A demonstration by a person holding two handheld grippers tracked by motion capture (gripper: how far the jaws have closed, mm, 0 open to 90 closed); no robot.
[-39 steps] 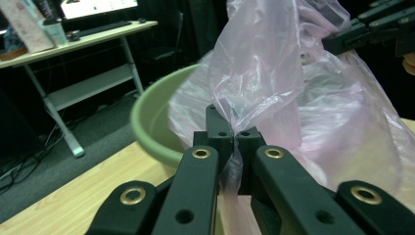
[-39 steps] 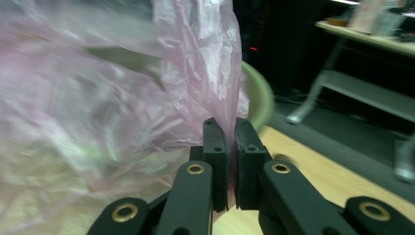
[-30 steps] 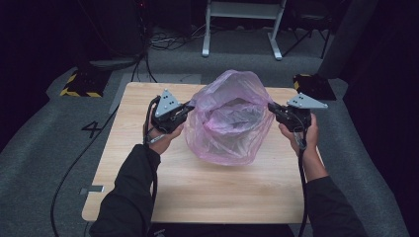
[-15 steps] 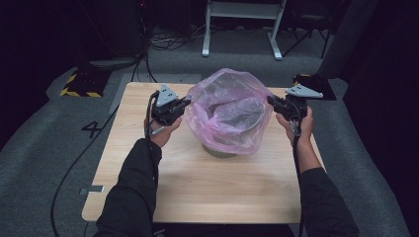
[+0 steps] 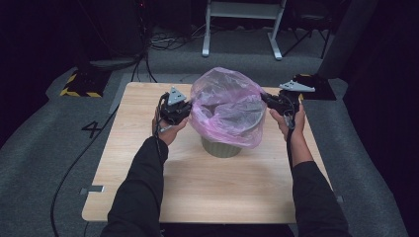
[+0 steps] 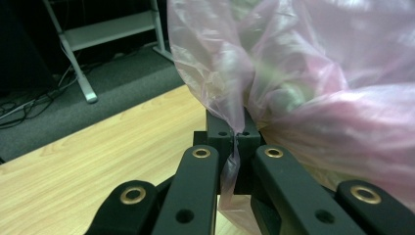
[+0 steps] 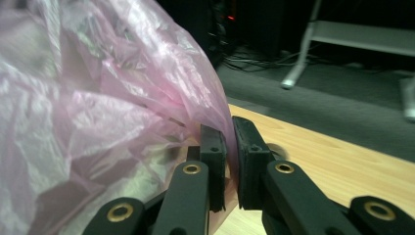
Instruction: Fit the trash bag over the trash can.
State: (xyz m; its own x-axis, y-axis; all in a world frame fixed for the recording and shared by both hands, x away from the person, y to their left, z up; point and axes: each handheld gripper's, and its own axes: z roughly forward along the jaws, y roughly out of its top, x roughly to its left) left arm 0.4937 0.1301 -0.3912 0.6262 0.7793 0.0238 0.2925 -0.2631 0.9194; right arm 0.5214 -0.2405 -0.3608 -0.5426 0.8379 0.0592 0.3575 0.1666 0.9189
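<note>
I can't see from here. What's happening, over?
Left gripper and right gripper both shut on pink bag. Bag draped over bin. Nothing in the way.

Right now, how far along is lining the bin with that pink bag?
Done: the pink bag is opened over the grey bin and already covers its upper part in the high view. In hand: the left claw and right claw each pinch the film at opposite sides. Left: the bin's base is bare, so the skirt likely needs pulling lower, then release. How far the bag reaches inside I cannot tell.
</note>
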